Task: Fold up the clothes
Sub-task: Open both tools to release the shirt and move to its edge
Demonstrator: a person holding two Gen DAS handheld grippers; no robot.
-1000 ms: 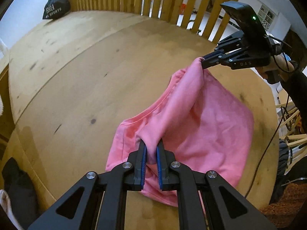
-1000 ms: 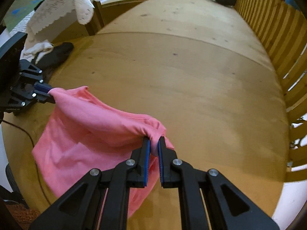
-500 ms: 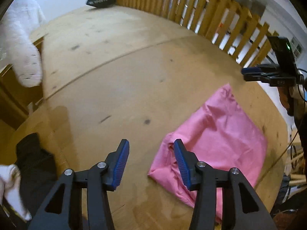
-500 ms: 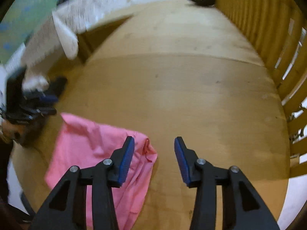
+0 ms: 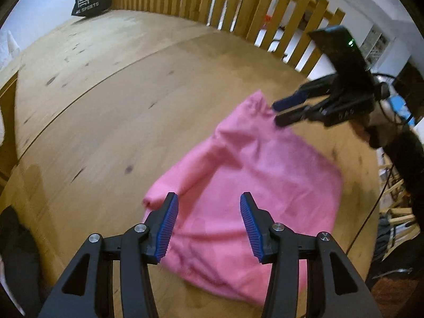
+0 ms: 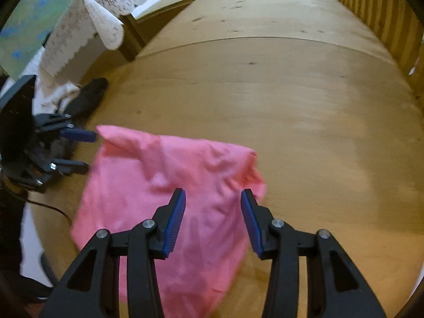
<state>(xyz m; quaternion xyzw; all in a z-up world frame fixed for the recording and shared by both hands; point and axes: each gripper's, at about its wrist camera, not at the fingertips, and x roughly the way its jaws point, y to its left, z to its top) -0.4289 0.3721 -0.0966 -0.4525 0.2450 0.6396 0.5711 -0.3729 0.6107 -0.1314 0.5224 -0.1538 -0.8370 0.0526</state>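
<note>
A pink garment (image 5: 251, 172) lies folded and flat on the wooden table (image 5: 119, 92), with a loose fold along its left side. My left gripper (image 5: 209, 225) hangs open just above its near edge, and no cloth sits between the blue pads. In the same view my right gripper (image 5: 275, 112) stands open at the garment's far corner, held by a hand. From the right wrist view, the right gripper (image 6: 212, 217) is open above the pink garment (image 6: 164, 185), nothing in it. The left gripper (image 6: 88, 149) is open at the cloth's left corner.
A wooden picket fence (image 5: 238, 5) runs along the table's far side, with a black bag (image 5: 91, 0) at its end. A white lace cloth (image 6: 92, 18) and dark clothing (image 6: 87, 98) lie off the table's left edge. A cable (image 6: 53, 209) trails down there.
Both grippers were shut on the raised top edge of the garment. They let go, the cloth dropped flat, and both now hang open over it again.
</note>
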